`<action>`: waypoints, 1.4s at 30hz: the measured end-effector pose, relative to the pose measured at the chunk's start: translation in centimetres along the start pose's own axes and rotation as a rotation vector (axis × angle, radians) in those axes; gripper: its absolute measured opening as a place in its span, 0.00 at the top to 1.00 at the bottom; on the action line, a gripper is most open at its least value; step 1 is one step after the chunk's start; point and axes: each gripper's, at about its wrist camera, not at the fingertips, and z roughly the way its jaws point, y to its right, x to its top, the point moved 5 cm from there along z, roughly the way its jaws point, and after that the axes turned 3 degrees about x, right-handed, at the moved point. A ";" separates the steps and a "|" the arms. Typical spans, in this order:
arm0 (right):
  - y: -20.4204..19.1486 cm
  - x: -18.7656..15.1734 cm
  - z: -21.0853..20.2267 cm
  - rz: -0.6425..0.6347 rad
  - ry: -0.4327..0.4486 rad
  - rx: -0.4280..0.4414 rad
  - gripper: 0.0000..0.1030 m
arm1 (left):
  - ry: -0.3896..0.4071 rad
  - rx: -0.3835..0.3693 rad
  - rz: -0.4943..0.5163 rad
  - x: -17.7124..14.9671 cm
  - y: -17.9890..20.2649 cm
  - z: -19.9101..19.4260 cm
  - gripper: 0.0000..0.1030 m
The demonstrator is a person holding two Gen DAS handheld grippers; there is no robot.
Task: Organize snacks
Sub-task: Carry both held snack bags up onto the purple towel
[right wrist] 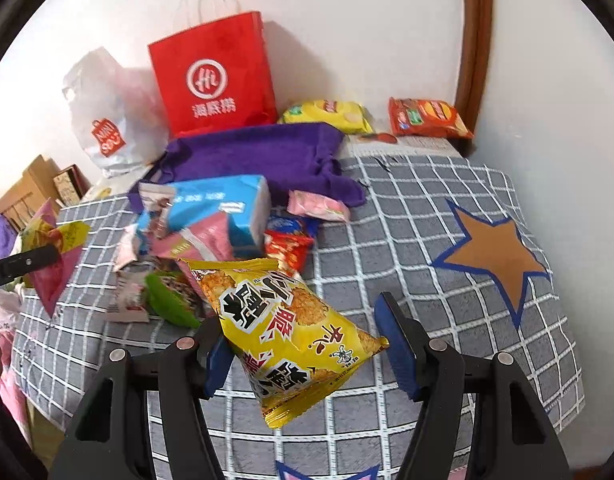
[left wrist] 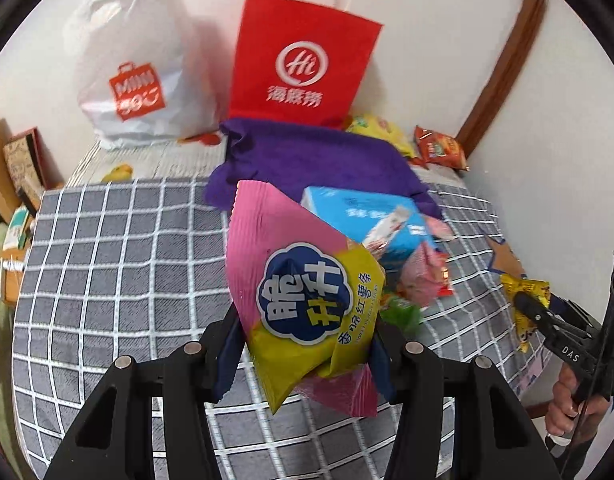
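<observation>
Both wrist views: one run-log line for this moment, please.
left gripper: shut on pink snack bag | right gripper: holds yellow snack bag | both lifted

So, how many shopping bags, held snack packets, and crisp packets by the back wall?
Shopping bags: 2 (red paper bag, white plastic bag)
Held packets: 2 (pink-and-yellow foil packet, yellow foil packet)
Wall packets: 2 (yellow crisp packet, orange crisp packet)
Total: 6
</observation>
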 end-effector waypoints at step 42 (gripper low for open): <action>-5.0 20.5 9.9 -0.089 0.120 0.024 0.37 | 0.018 0.041 0.063 18.0 2.0 8.8 0.50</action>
